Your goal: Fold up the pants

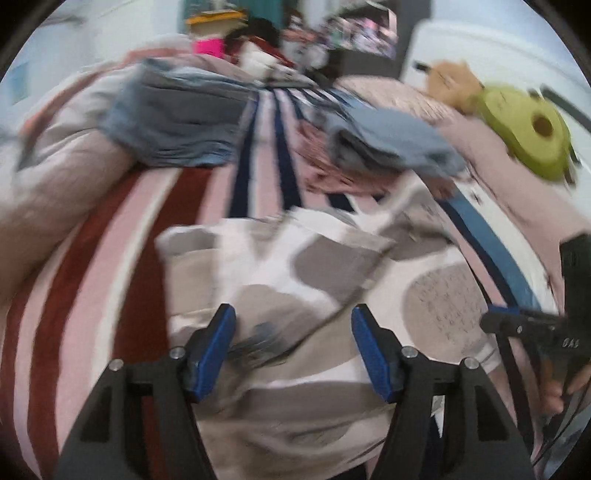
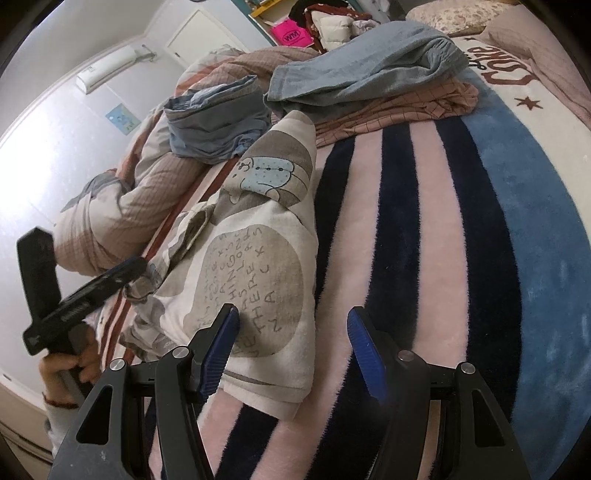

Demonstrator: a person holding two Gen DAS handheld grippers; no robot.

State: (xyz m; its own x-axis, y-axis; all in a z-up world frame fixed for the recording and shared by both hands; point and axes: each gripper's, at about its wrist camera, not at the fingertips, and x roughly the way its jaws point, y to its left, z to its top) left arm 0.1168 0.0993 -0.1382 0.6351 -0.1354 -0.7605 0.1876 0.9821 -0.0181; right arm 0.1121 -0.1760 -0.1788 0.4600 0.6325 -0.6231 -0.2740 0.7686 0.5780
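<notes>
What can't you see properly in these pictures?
- Left wrist view: the patterned pants are smeared by motion blur, so their print can't be read.
- Left wrist view: the shelf clutter at the back is blurred.
- Right wrist view: the pants' near end hides behind the right gripper.
- Right wrist view: the pillow is cut off at the top edge.

Pants point(image 2: 266, 258): one pair, soft white fabric printed with large grey-beige patches, scribbled lettering and a pale blue cartoon animal. State: partly folded, rumpled along one long side, smoother on the other. Pose: lying flat and lengthwise on the striped blanket point(image 2: 424, 221), a ribbed cuff at the near end, the far end reaching toward the heap of blue-grey garments point(image 2: 354, 74).
</notes>
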